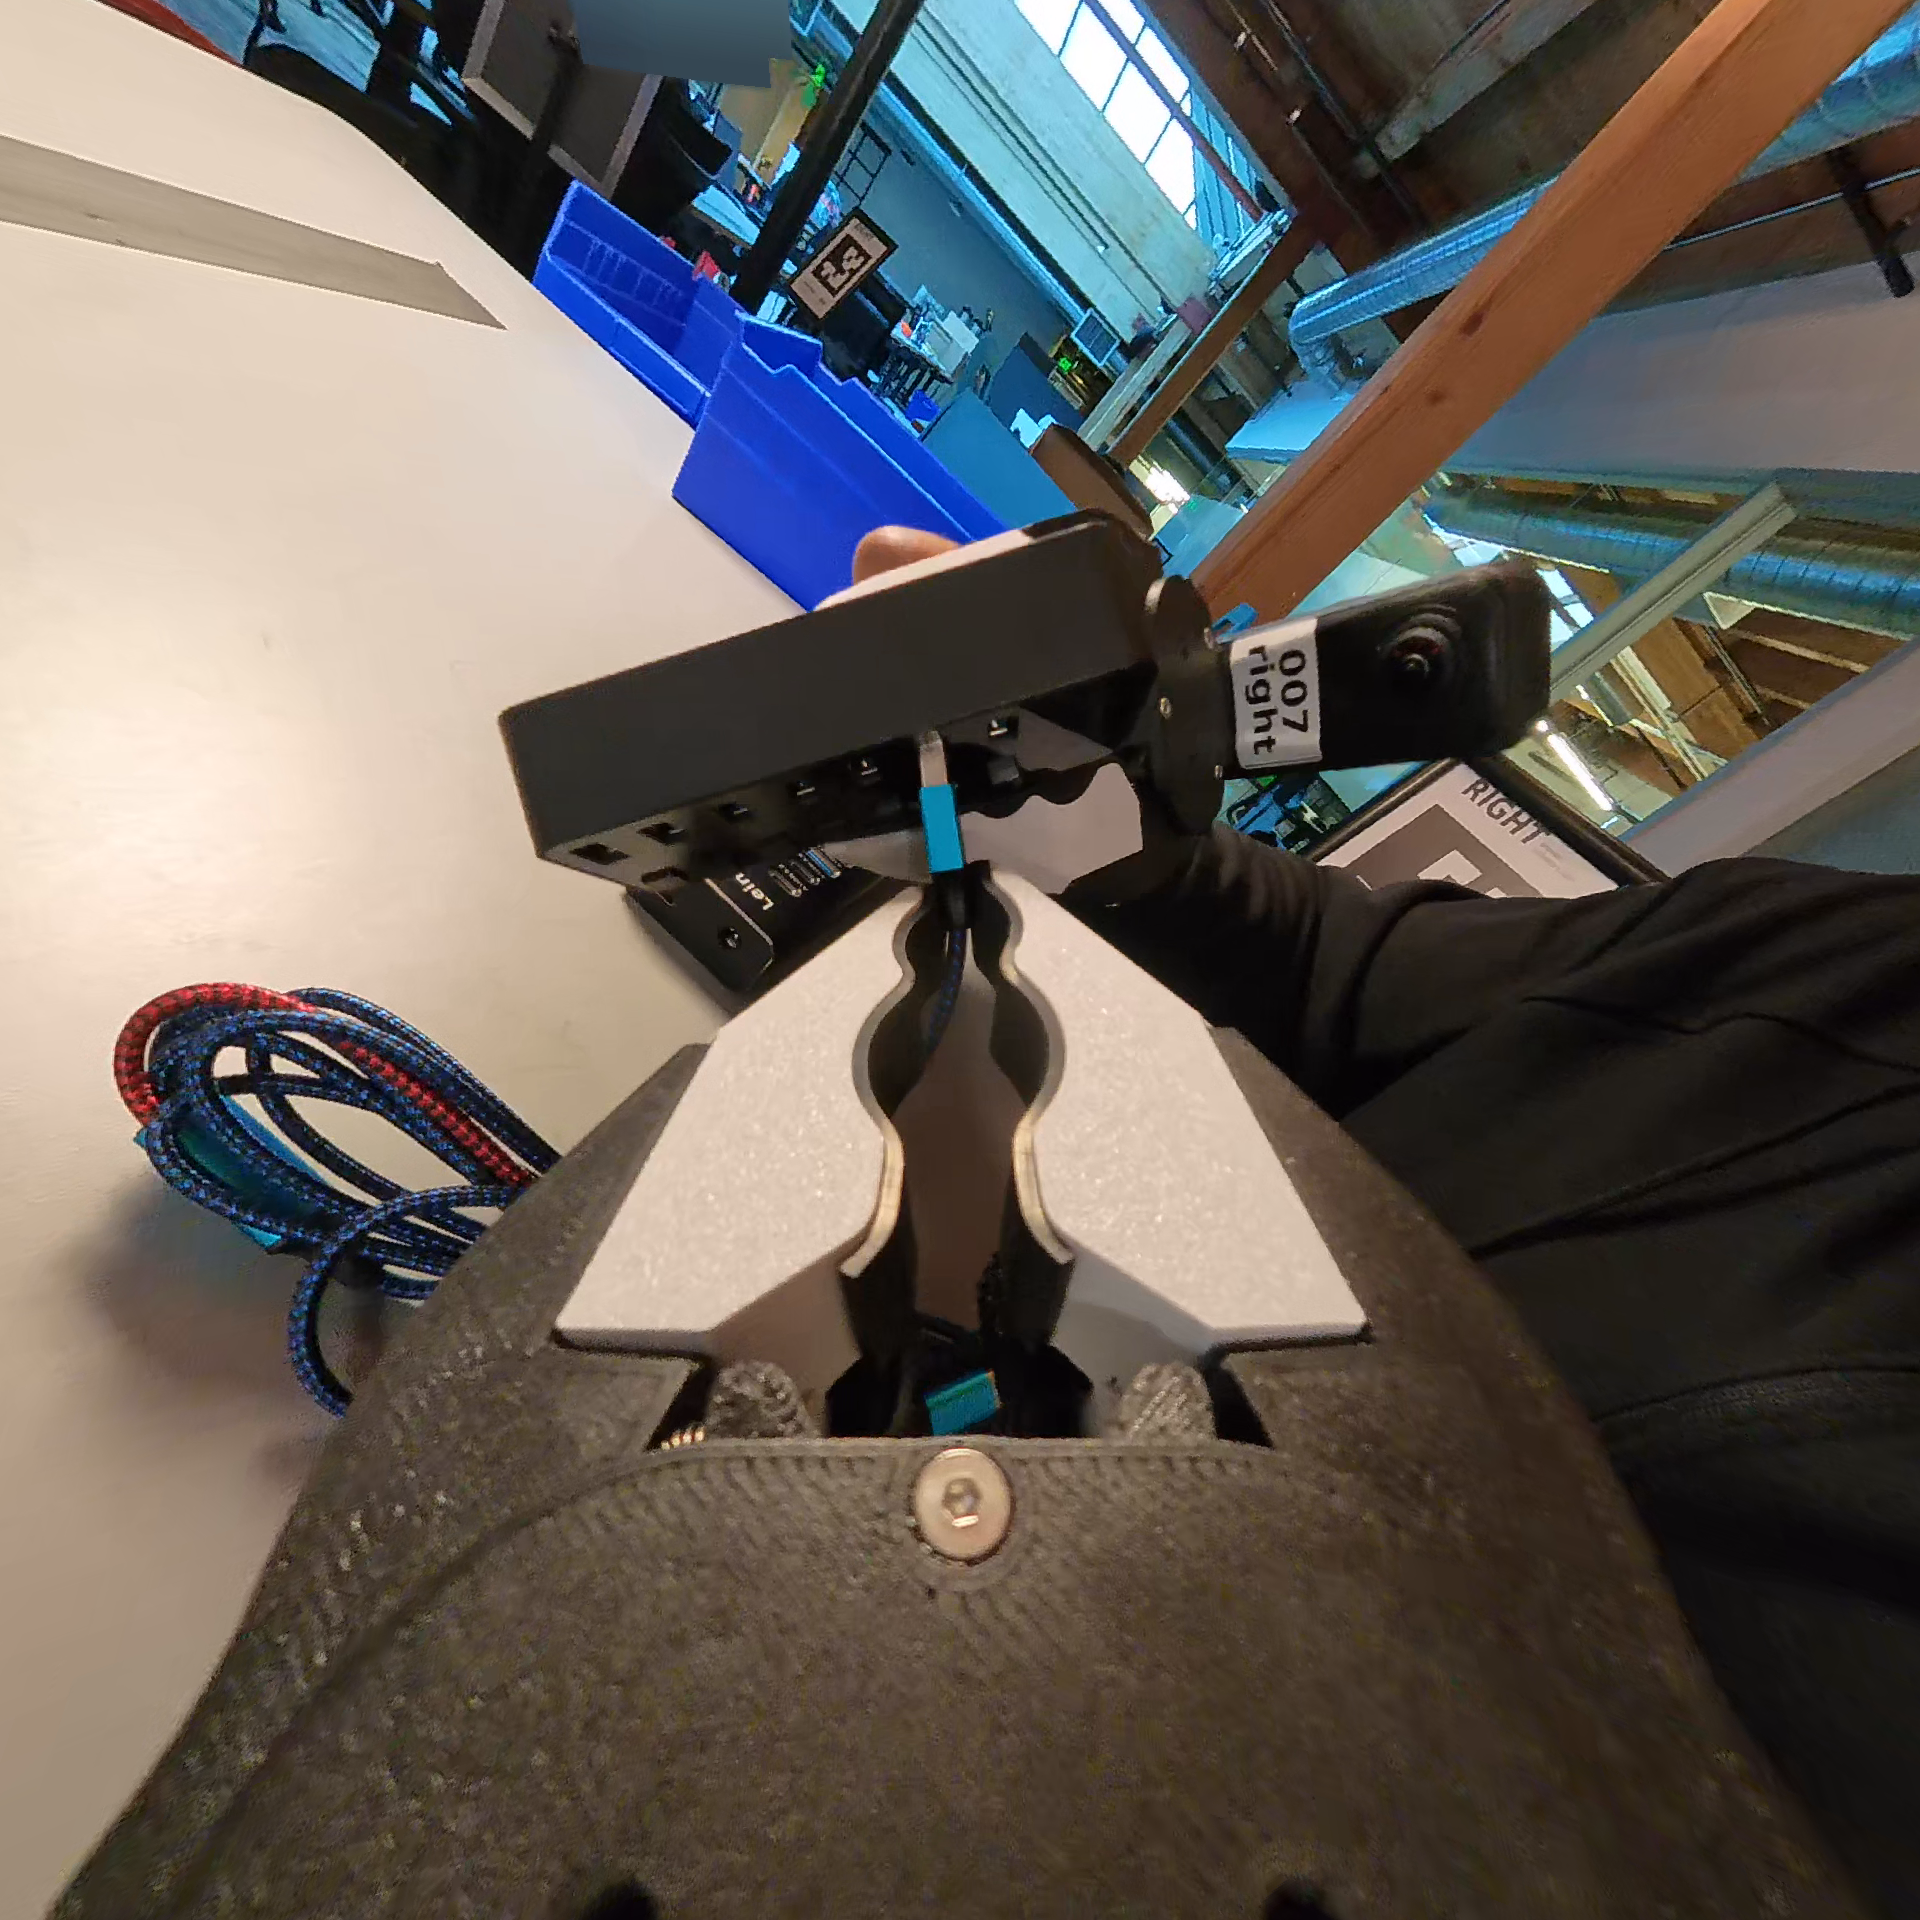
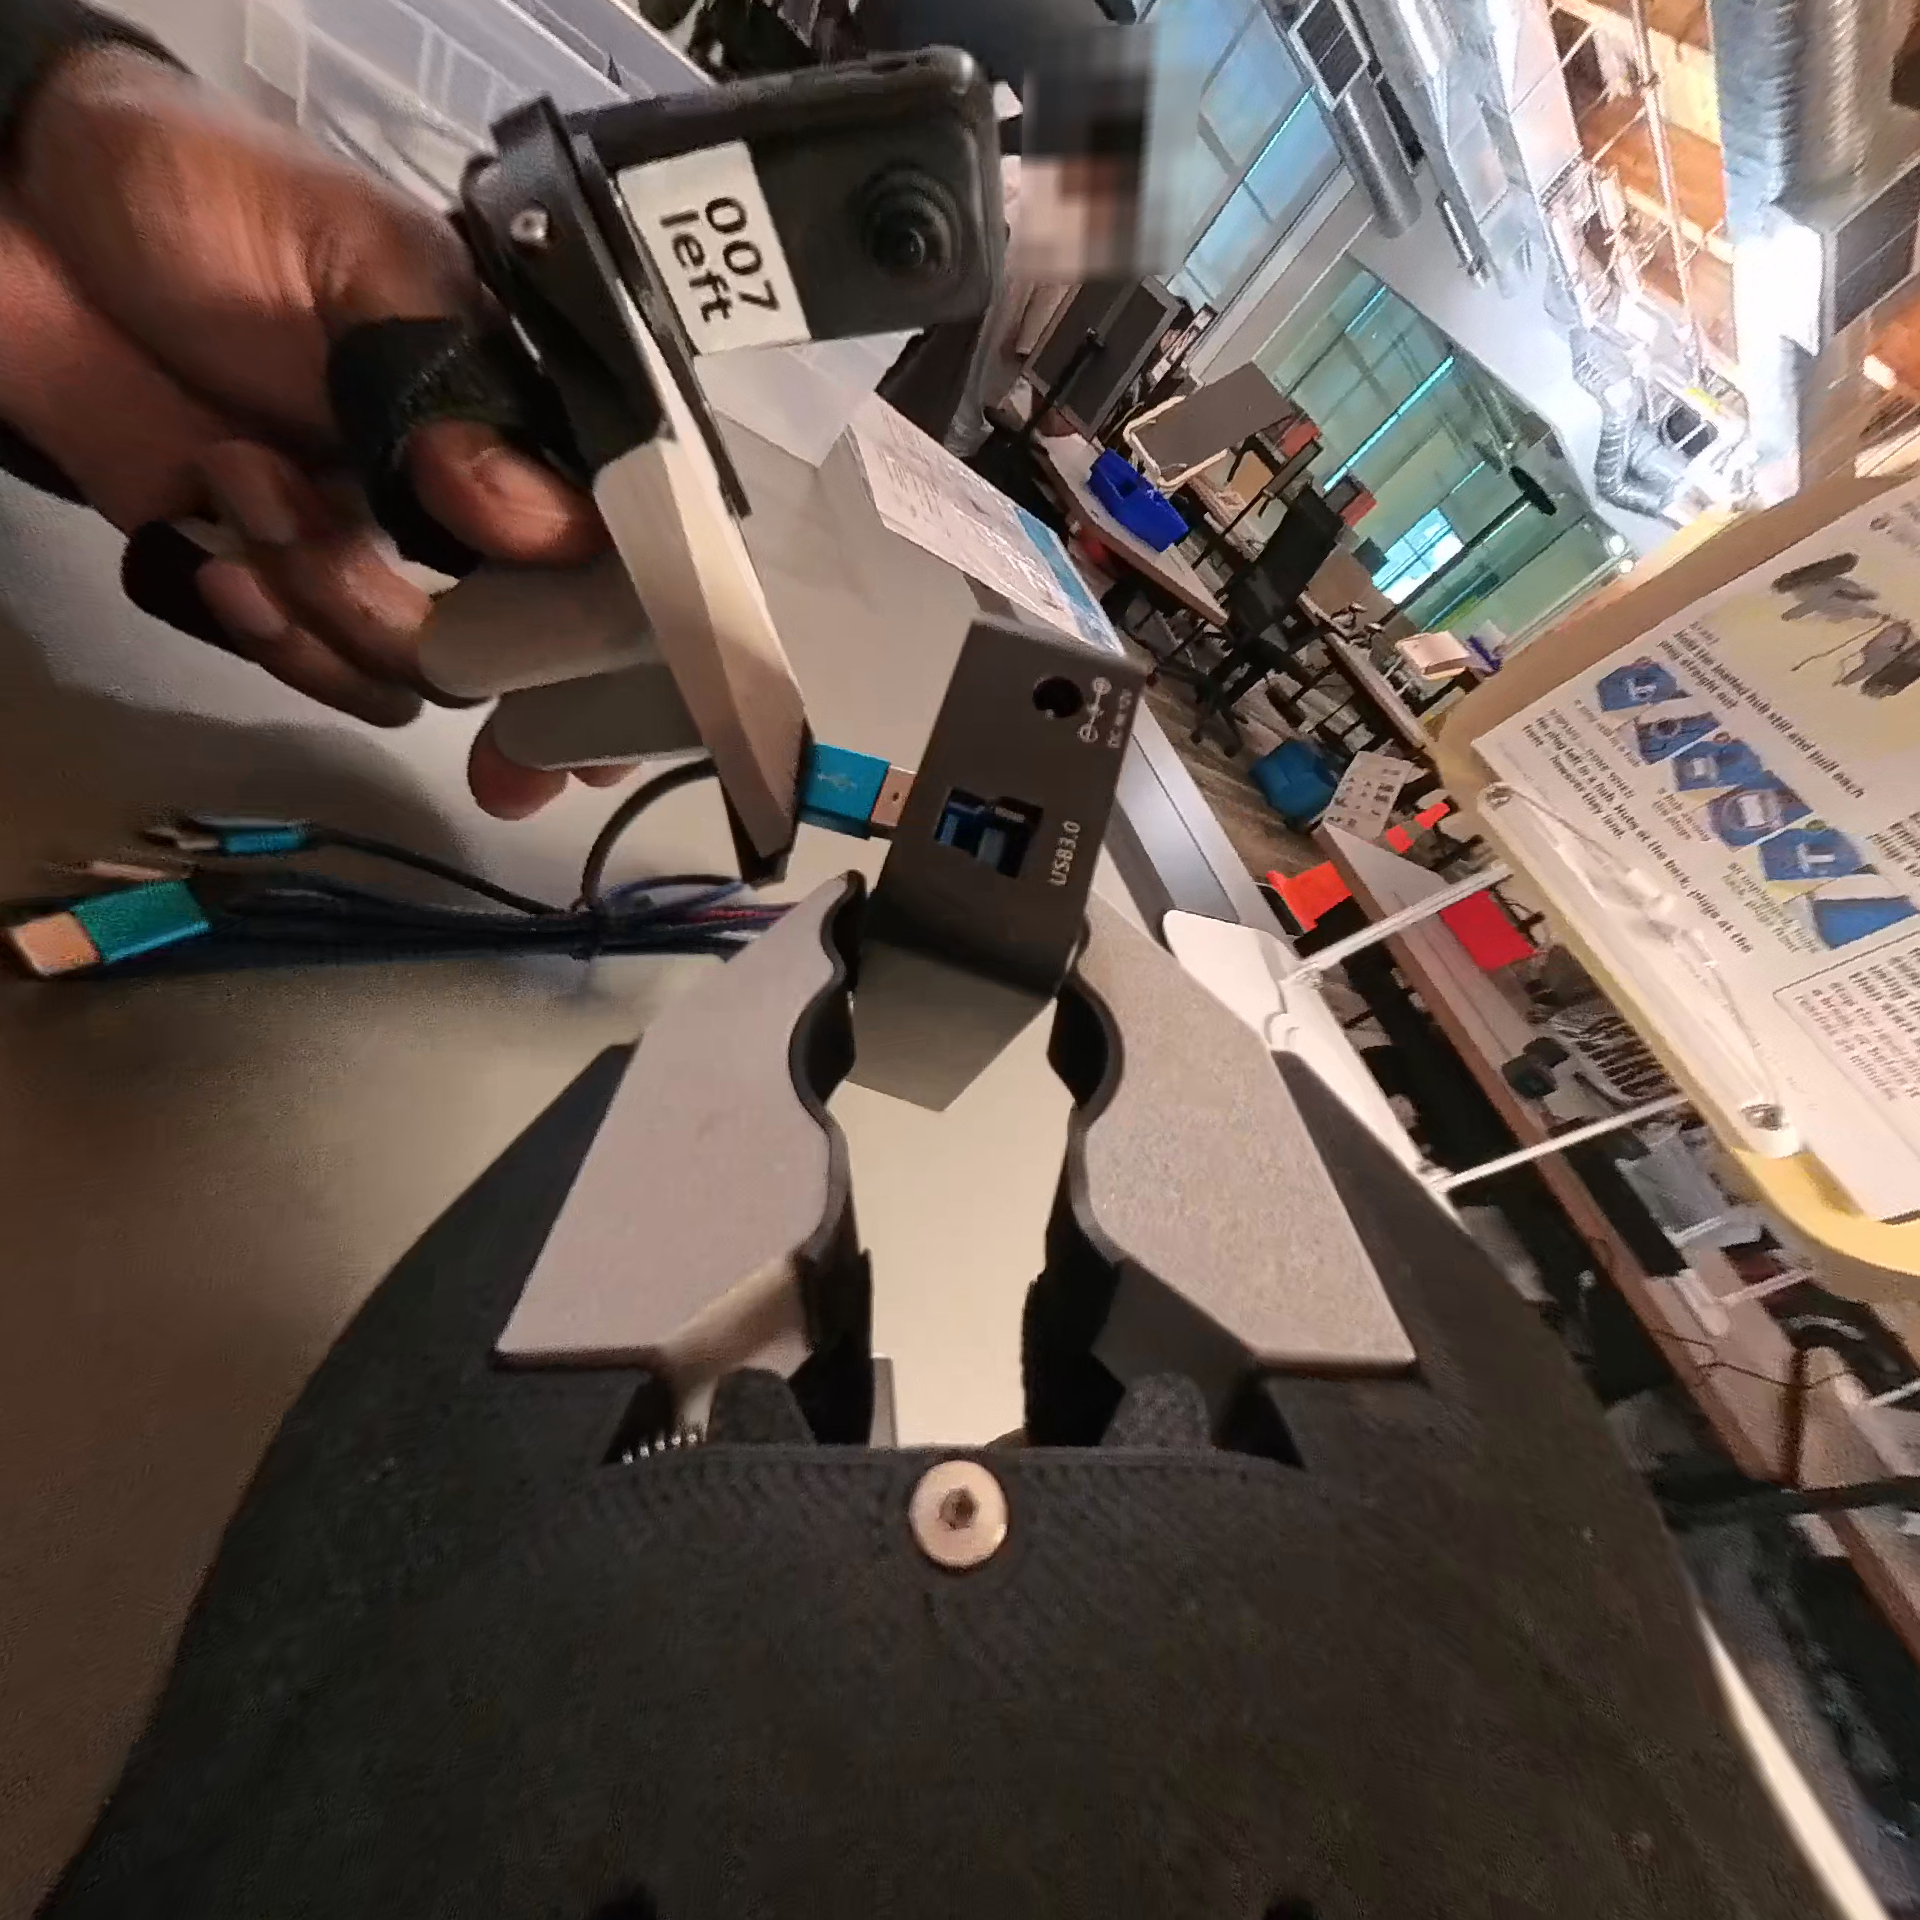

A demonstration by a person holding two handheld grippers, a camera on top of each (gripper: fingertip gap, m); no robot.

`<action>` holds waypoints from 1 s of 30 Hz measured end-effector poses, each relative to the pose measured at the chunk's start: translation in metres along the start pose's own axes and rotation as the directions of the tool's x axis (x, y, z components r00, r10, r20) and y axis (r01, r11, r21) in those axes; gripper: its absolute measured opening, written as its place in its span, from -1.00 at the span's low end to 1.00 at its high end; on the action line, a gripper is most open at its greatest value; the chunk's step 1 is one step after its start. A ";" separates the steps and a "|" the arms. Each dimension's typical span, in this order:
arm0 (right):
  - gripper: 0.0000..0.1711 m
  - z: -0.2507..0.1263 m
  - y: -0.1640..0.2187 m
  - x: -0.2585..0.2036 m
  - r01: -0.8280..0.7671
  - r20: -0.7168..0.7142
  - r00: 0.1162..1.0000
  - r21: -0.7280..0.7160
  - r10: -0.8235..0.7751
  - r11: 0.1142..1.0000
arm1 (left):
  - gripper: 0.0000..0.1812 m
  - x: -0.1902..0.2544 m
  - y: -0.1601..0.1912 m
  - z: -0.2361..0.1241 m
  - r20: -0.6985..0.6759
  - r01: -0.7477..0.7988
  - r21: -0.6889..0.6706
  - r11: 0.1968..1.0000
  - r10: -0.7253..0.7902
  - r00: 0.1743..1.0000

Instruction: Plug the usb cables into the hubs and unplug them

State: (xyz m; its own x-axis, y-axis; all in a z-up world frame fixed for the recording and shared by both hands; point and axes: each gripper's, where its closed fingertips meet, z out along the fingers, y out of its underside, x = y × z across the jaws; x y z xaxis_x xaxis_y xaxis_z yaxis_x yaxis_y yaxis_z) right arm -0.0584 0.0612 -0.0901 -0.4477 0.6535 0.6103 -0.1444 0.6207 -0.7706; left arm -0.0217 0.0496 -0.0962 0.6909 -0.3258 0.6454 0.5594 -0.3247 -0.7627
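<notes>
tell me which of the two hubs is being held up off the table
The long black hub with the row of ports, clamped in the right gripper. The other hub lies flat on the table beneath it.

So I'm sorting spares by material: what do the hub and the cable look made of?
Hub: probably metal or hard plastic, matte dark grey with crisp flat faces. Cable: braided fabric sheath, blue-black weave visible; its plug has a glossy blue shell, possibly anodised metal.

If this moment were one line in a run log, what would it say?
left hand-held gripper: shut on blue usb cable | plug at hub port, metal tip showing | right hand-held gripper: shut on black hub | spare cables on table
</notes>
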 end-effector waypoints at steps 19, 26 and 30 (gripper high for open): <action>-0.63 0.014 0.023 -0.009 -0.119 0.052 0.990 -0.153 0.129 0.981 | -0.87 -0.021 0.004 -0.001 0.073 0.028 -0.032 0.999 -0.025 0.997; -0.64 0.015 0.053 -0.012 -0.329 0.063 0.925 -0.358 0.374 0.874 | -0.82 -0.038 0.008 -0.005 0.191 -0.014 -0.072 0.997 0.028 0.981; -0.63 0.015 0.062 -0.010 -0.399 0.046 0.892 -0.388 0.450 0.831 | -0.80 -0.041 0.004 -0.007 0.211 -0.034 -0.065 0.997 0.047 0.976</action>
State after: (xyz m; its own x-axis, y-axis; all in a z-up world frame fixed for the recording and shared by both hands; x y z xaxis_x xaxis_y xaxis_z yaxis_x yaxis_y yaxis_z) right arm -0.0760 0.0868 -0.1467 -0.5046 0.8423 0.1894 0.4007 0.4228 -0.8128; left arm -0.0508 0.0553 -0.1255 0.7977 -0.1456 0.5853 0.5047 -0.3700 -0.7800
